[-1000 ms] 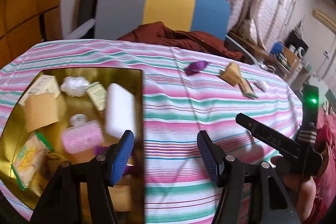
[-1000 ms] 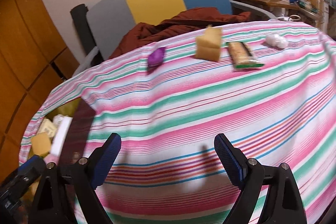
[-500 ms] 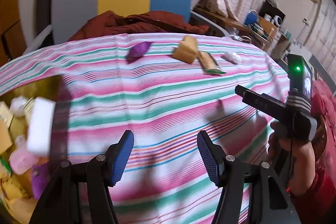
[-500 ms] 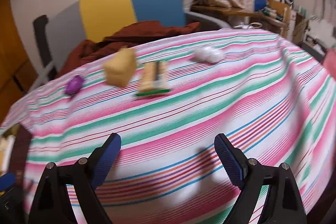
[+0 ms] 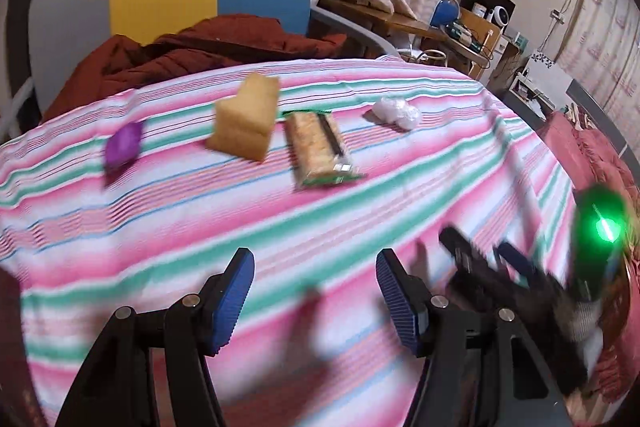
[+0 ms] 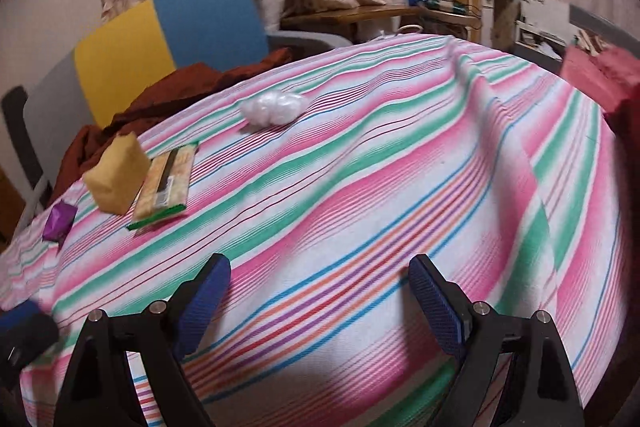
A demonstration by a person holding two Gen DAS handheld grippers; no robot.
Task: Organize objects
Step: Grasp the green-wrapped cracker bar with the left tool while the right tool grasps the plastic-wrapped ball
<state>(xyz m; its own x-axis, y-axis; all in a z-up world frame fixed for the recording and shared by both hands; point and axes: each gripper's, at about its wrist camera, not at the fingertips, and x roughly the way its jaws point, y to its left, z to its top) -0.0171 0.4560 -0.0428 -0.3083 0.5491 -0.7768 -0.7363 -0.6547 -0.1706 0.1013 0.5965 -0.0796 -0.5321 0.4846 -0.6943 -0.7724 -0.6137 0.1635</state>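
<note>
As both cameras swing away from the gold tray of sorted items that filled the left view a second ago, four loose things come up ahead on the striped tablecloth (image 5: 320,211): a purple wrapped sweet (image 5: 123,145), a yellow sponge block (image 5: 246,121), a green-edged snack bar packet (image 5: 318,147) lying just beside the sponge, and a clear crinkled bag (image 5: 396,112) farther right. The left gripper (image 5: 314,291) hangs over bare cloth with its blue pads spread wide and nothing between them; the right gripper (image 6: 318,301) is likewise wide open and empty, low over the near edge, well short of the row. The tray is now out of both views, to the left. With both tools free and turned toward the leftovers, the sorting looks partly done, and the next pick seems likely to be the packet or the bag, though motion blur keeps the aim uncertain
</note>
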